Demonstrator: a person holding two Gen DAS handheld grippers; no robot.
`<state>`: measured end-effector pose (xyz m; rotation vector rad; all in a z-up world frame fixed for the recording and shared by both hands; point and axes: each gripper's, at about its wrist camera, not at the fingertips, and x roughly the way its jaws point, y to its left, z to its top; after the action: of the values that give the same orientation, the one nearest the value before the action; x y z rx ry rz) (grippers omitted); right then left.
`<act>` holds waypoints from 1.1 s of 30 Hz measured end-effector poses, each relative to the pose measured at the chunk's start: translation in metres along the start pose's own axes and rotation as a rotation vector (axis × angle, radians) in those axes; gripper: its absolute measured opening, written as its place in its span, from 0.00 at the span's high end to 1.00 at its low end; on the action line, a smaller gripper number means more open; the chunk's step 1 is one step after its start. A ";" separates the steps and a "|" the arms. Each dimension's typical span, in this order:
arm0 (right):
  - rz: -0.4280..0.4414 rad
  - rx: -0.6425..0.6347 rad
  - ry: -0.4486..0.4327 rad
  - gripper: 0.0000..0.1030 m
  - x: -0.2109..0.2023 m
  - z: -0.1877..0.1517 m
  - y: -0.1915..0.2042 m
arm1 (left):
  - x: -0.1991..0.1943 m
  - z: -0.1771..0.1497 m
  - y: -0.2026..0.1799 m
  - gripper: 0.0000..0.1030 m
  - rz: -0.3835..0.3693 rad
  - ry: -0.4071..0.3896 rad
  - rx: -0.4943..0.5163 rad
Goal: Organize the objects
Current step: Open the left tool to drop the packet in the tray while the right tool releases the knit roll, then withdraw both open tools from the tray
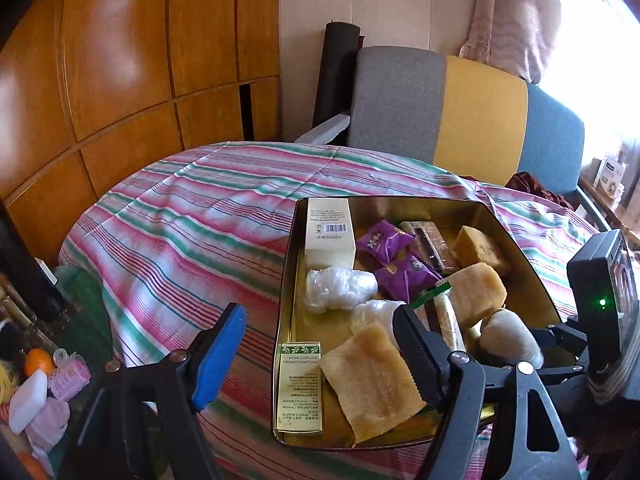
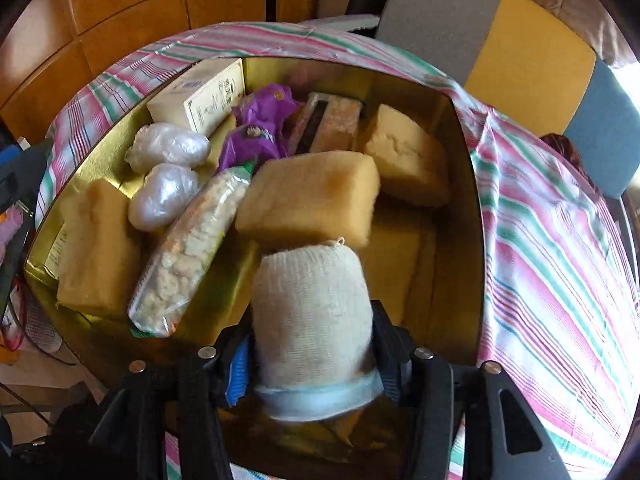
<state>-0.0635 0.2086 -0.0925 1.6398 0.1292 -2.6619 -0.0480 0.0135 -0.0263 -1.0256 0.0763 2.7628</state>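
A gold metal tin (image 1: 286, 280) (image 2: 466, 184) sits on the striped cloth. It holds yellow sponges (image 1: 476, 292) (image 2: 308, 196), purple packets (image 1: 404, 272) (image 2: 256, 136), clear wrapped bundles (image 1: 340, 286) (image 2: 164, 196), a white box (image 1: 330, 232) (image 2: 200, 96) and a snack bag (image 2: 188, 248). My right gripper (image 2: 316, 344) is shut on a white gauze roll (image 2: 312, 312) (image 1: 510, 336) and holds it over the tin's near end. My left gripper (image 1: 320, 344) is open and empty over the tin's left rim.
The striped cloth (image 1: 180, 220) covers a round table. A grey, yellow and blue seat back (image 1: 460, 120) stands behind it. Wooden cabinets (image 1: 120, 60) line the left. Small items, including an orange (image 1: 38, 362), lie low at the left.
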 end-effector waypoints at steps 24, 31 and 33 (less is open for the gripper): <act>-0.171 0.290 -0.280 0.35 -0.094 -0.030 -0.021 | -0.017 -0.005 -0.012 0.00 -0.005 -0.012 -0.008; -0.223 0.338 -0.316 0.35 -0.104 -0.041 -0.027 | -0.029 -0.007 -0.030 0.00 -0.010 -0.017 0.023; -0.224 0.345 -0.316 0.35 -0.104 -0.040 -0.030 | -0.034 -0.009 -0.032 0.00 -0.008 -0.030 0.023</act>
<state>0.0170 0.2386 -0.0158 1.3090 -0.1703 -3.2257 -0.0110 0.0383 -0.0101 -0.9767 0.0992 2.7630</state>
